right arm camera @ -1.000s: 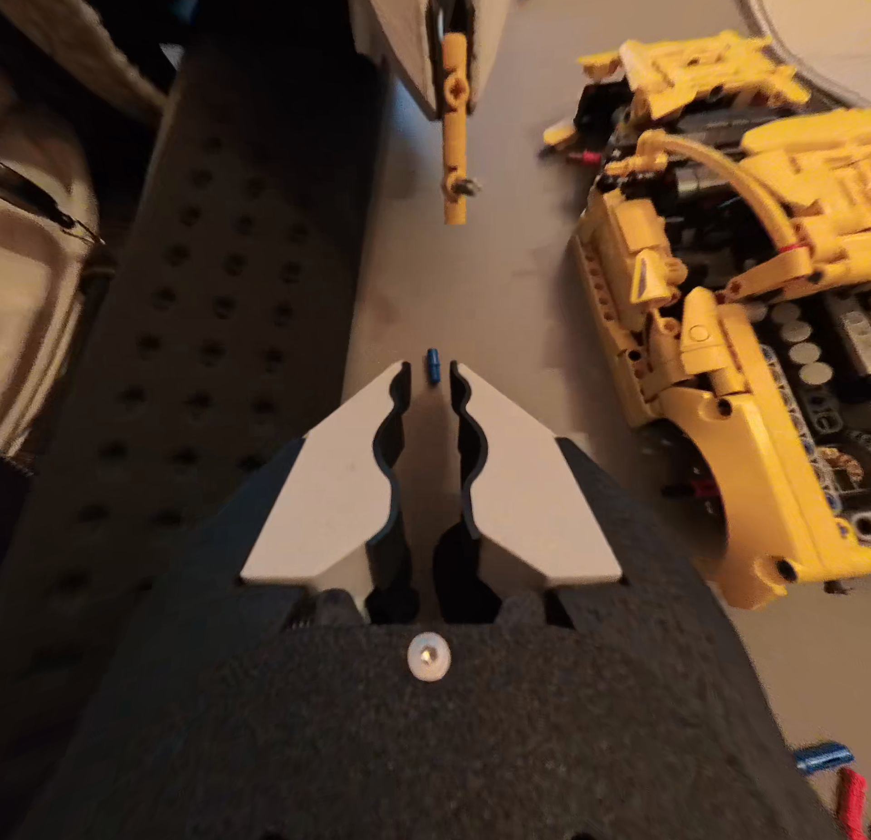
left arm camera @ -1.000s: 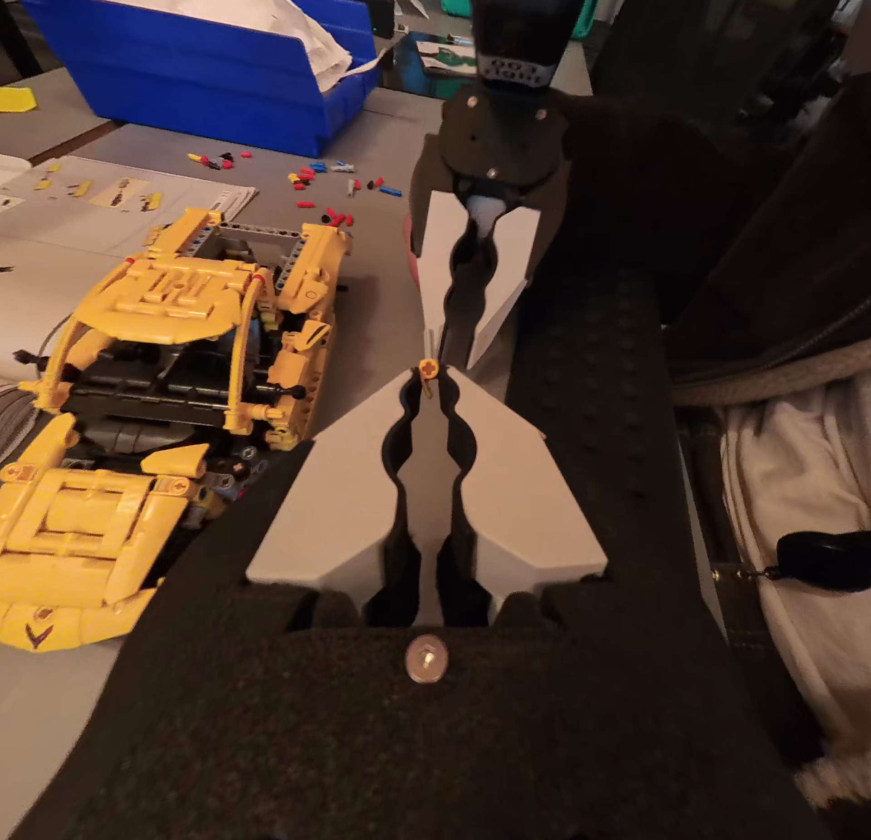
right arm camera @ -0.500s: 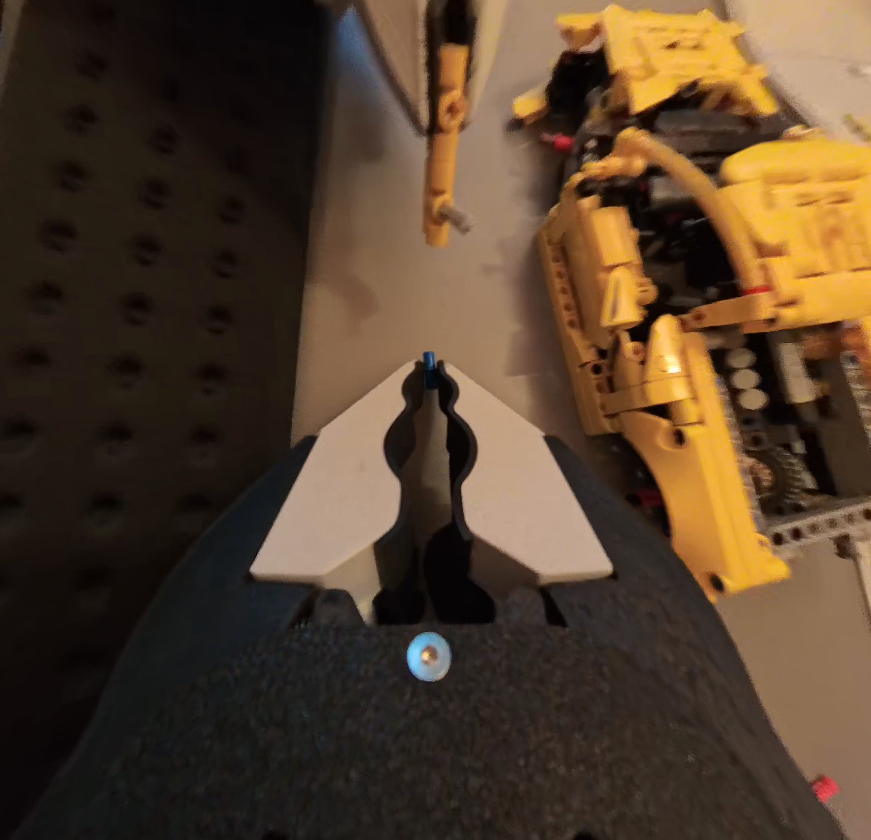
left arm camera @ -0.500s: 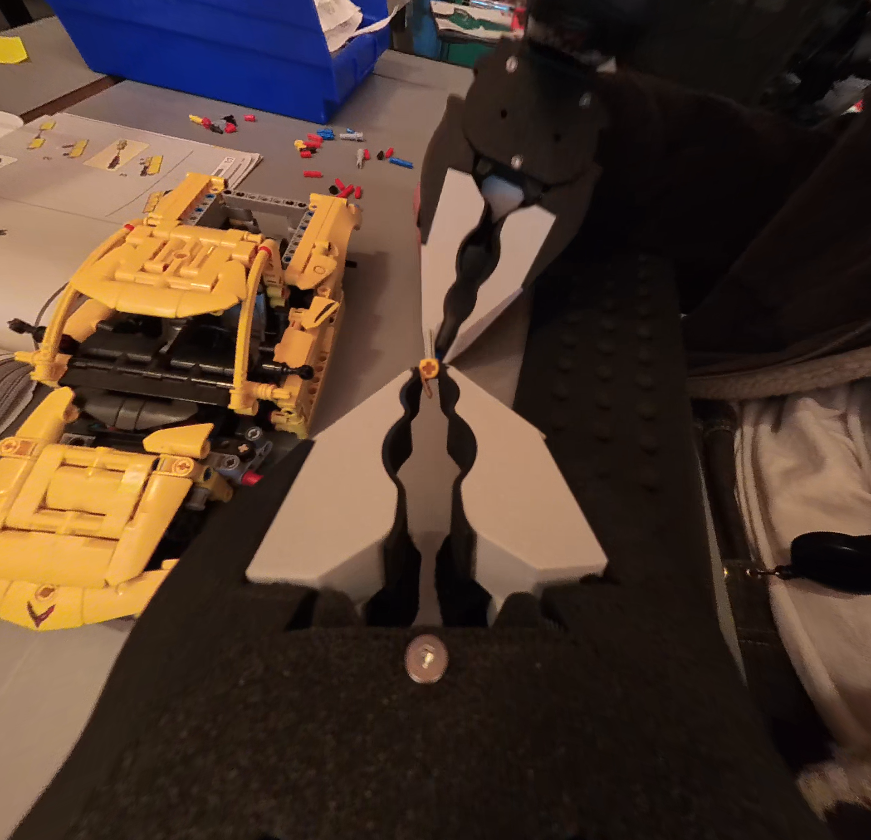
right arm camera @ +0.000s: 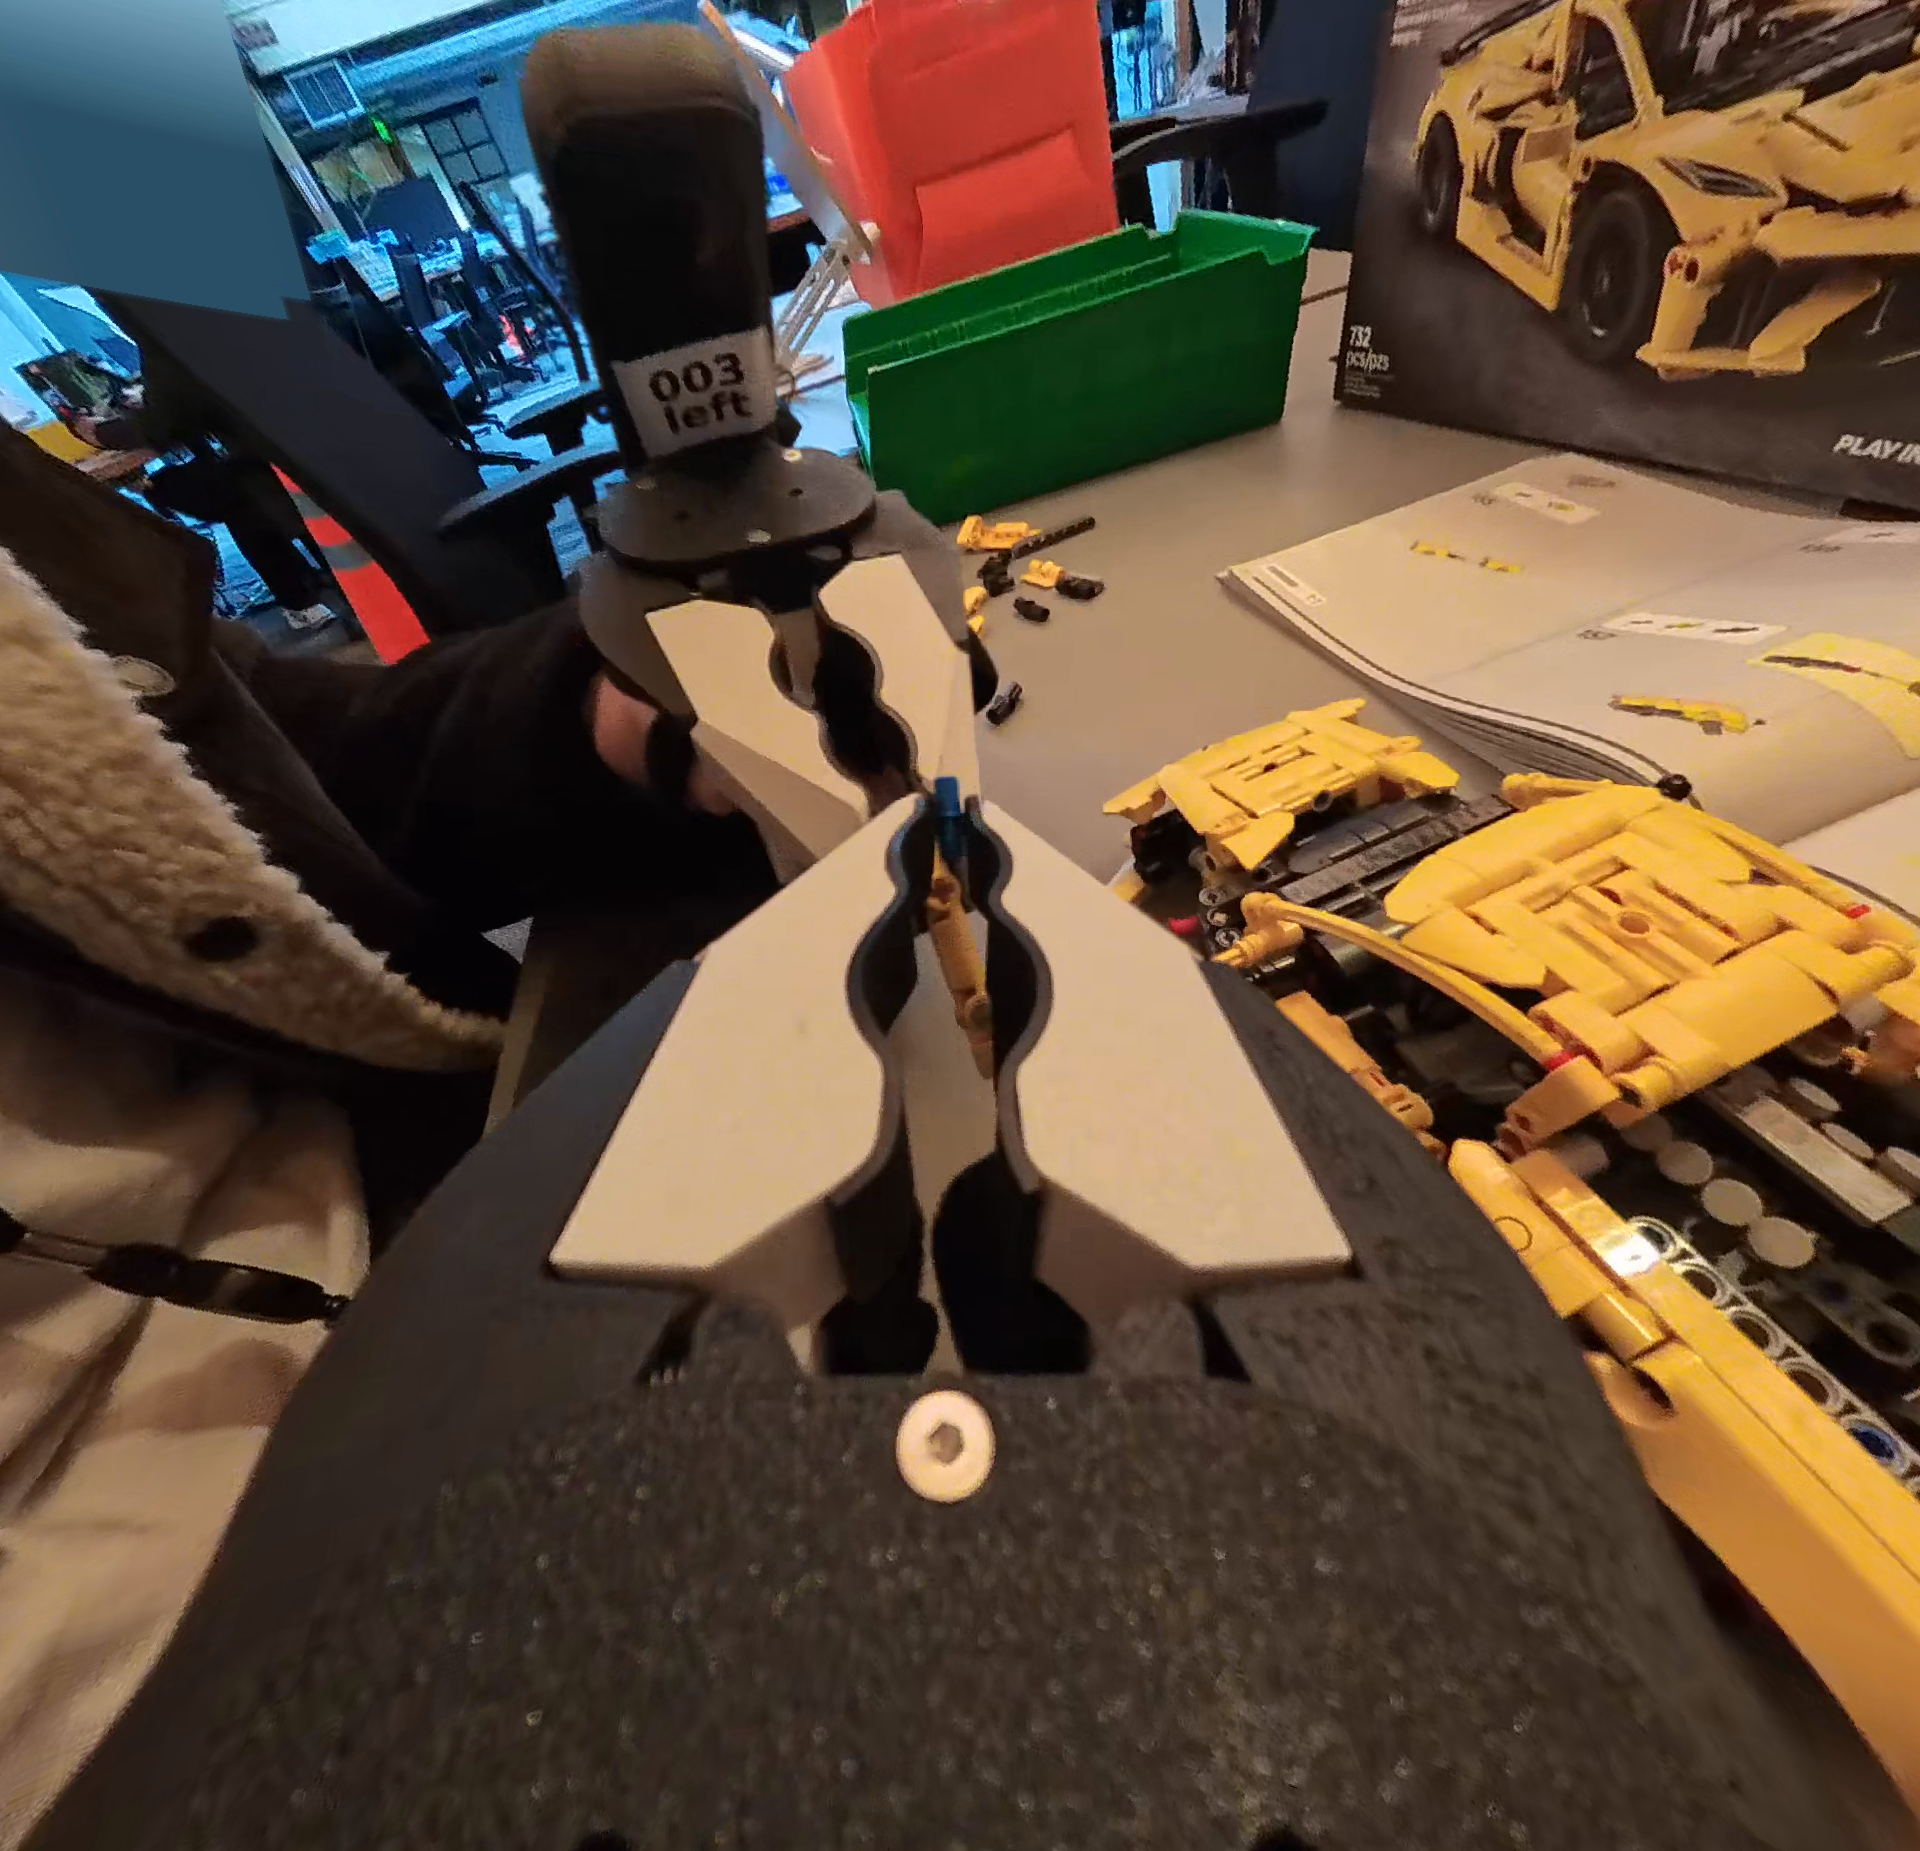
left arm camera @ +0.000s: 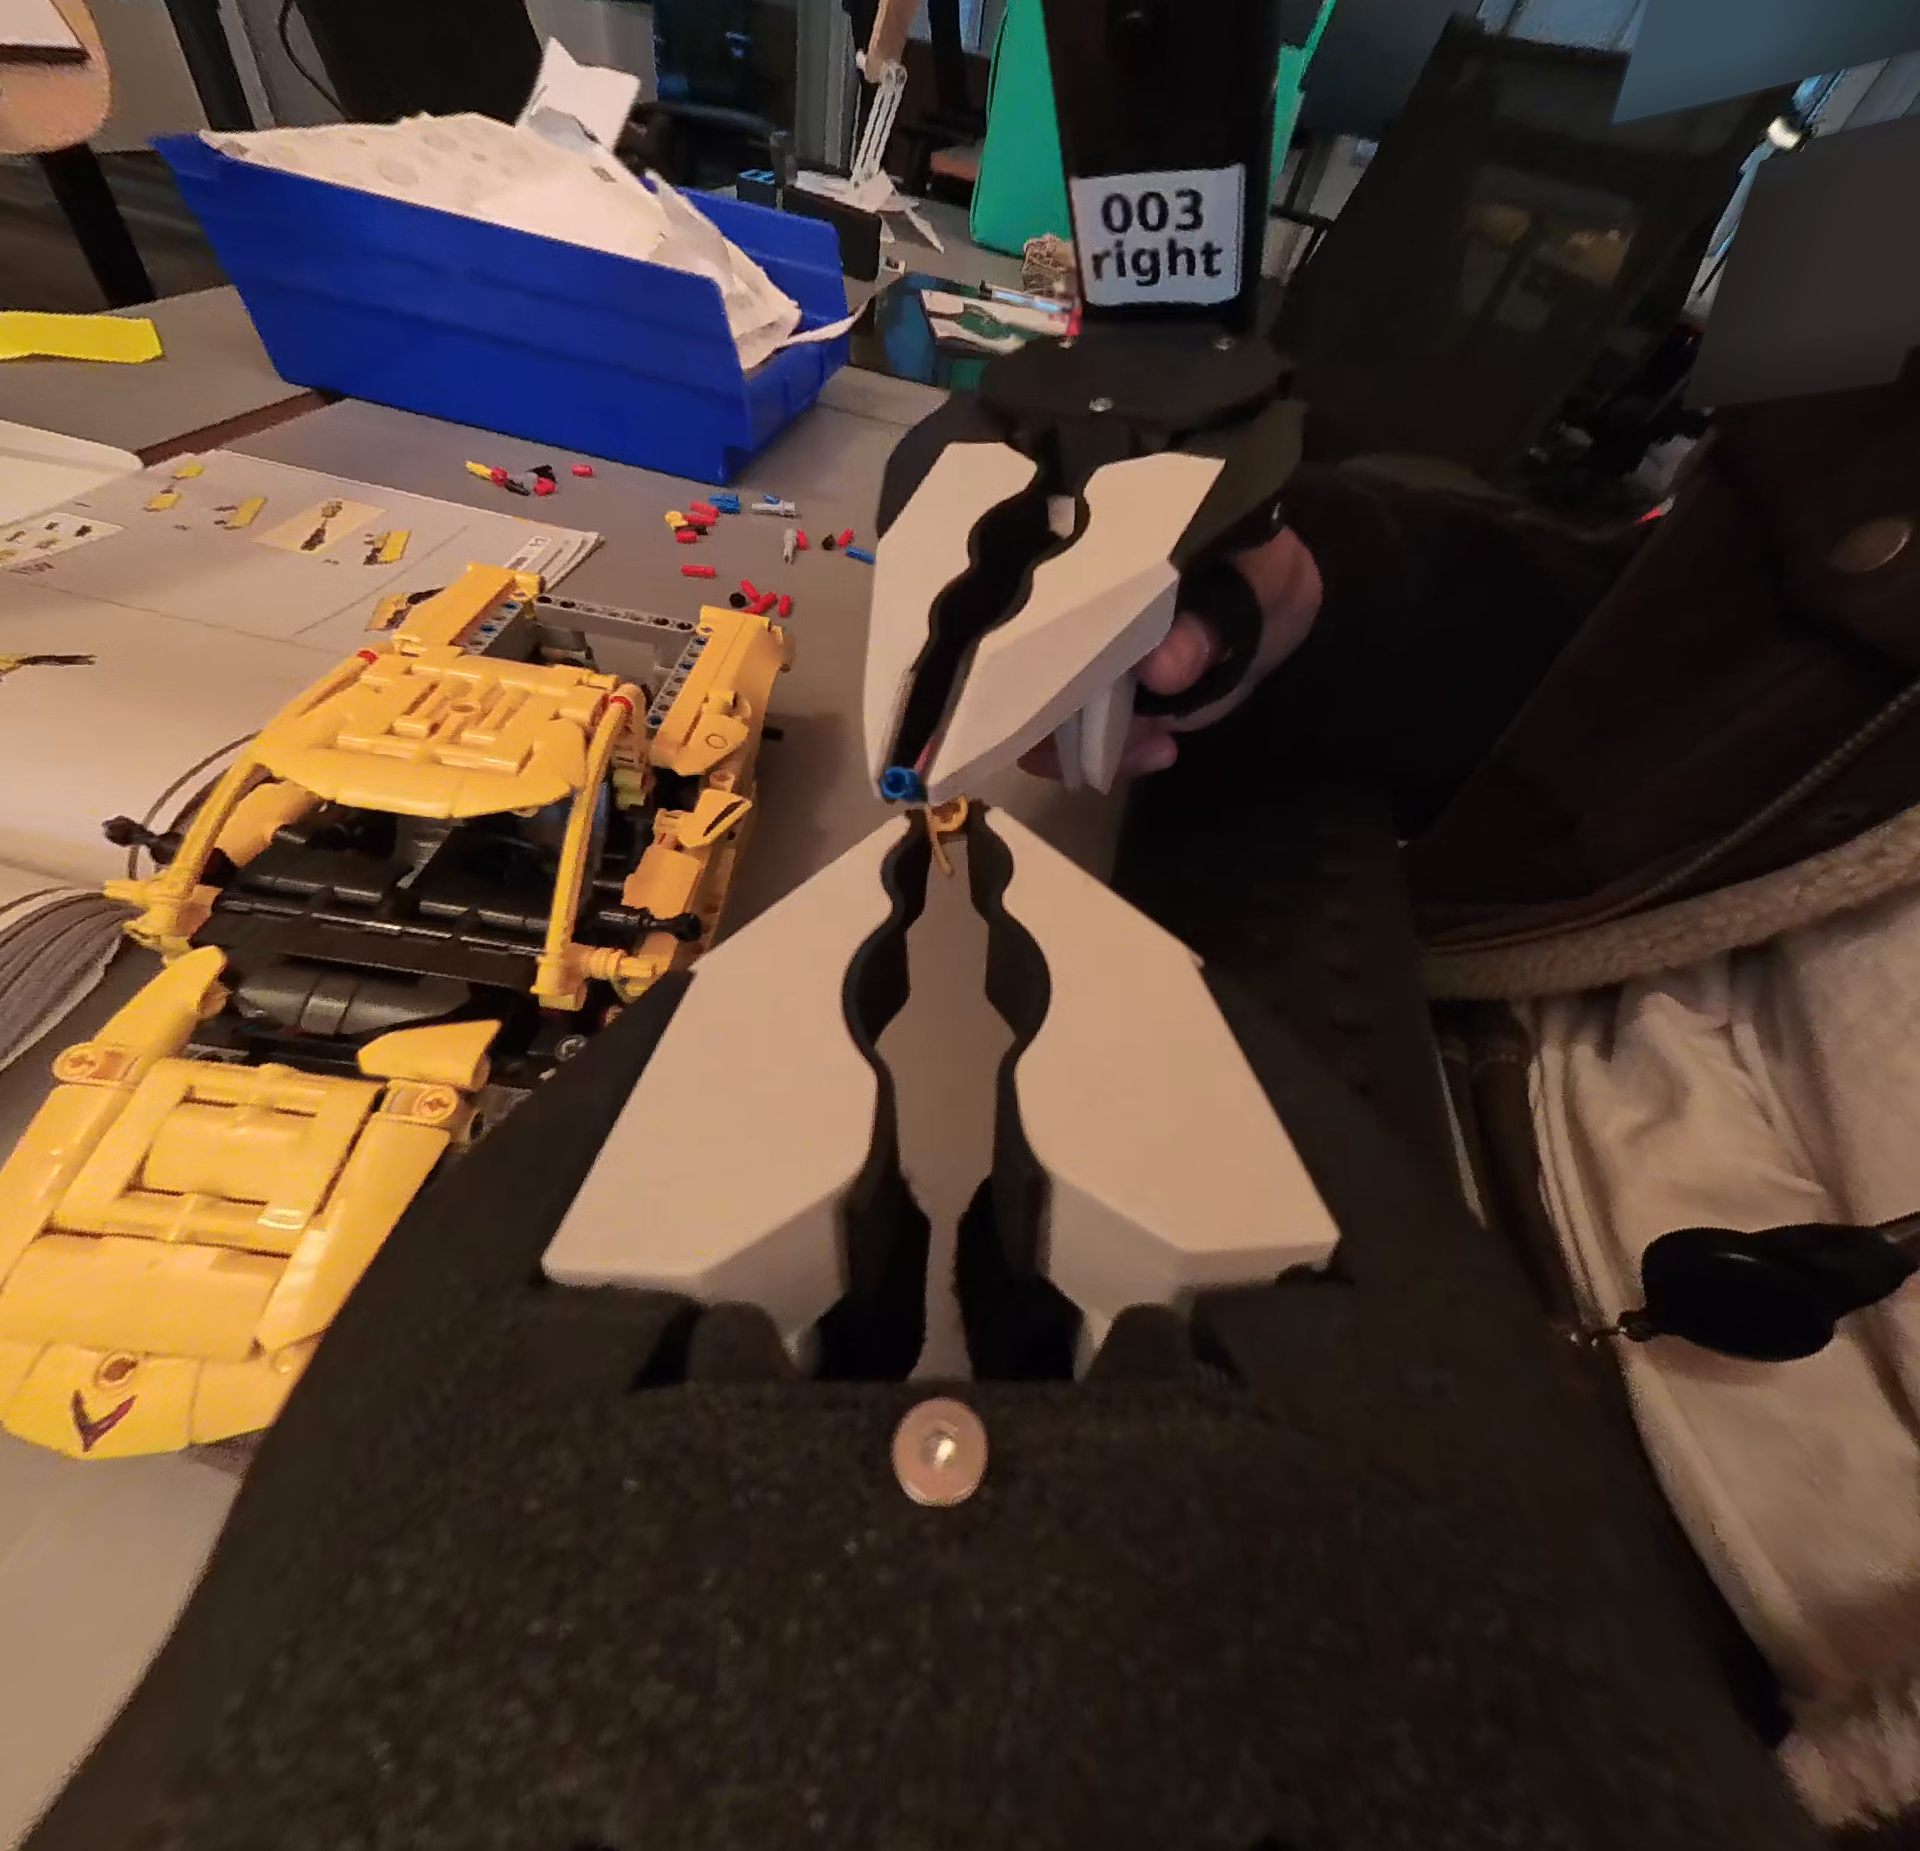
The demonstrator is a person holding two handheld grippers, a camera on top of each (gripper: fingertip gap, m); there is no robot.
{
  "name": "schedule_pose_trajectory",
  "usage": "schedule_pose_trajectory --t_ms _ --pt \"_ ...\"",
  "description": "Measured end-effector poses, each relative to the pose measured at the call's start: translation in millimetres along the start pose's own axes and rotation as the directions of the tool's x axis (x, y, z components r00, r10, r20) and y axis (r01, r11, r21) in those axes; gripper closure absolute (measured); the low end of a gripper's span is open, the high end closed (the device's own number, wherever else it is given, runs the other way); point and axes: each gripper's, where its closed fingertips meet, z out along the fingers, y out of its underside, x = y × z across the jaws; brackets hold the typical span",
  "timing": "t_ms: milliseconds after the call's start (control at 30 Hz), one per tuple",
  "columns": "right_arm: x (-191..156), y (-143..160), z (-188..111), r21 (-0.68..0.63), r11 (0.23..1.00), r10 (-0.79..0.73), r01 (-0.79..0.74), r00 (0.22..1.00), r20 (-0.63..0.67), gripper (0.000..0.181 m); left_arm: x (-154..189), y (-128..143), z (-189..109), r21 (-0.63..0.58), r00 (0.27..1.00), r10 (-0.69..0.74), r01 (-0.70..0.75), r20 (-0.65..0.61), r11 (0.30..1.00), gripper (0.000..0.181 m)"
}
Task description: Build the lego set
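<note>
My left gripper point(left arm camera: 940, 830) is shut on a slim yellow beam point(left arm camera: 943, 835), held above the table's near edge. My right gripper point(right arm camera: 948, 814) is shut on a small blue pin point(right arm camera: 947, 809). The two grippers meet tip to tip, and the blue pin point(left arm camera: 896, 785) sits right at the top end of the yellow beam point(right arm camera: 961, 954). In the left wrist view the right gripper point(left arm camera: 912, 783) comes down from above. In the right wrist view the left gripper point(right arm camera: 925, 778) does the same. The partly built yellow car point(left arm camera: 416, 866) lies on the table to one side of them point(right arm camera: 1558, 970).
A blue bin point(left arm camera: 499, 326) with crumpled bags stands behind loose red, blue and black pins point(left arm camera: 727, 544). An open instruction booklet point(right arm camera: 1558, 606), a green bin point(right arm camera: 1070, 378), the set's box point(right arm camera: 1642, 191) and small yellow and black parts point(right arm camera: 1018, 575) lie beyond the car. A person's coat is close by. My two grippers' fingertips are within a few centimetres of each other.
My right gripper closed on the blue pin lying on the table, lifted it and brought it up to the yellow beam. Both grippers tilted up from the table.
</note>
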Motion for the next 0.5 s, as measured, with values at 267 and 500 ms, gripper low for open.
schedule_pose_trajectory --t_ms 267,500 --pt "3.2 -3.2 -5.3 0.022 1.0 0.019 -0.019 1.0 0.007 0.176 -9.9 -12.4 -10.9 0.082 0.998 -0.056 0.054 0.024 0.995 0.175" --pt "3.8 6.1 -4.3 -0.053 0.995 -0.084 0.082 0.996 -0.037 0.176 -15.5 -4.9 -7.7 0.03 0.996 0.004 -0.007 0.092 1.0 0.175"
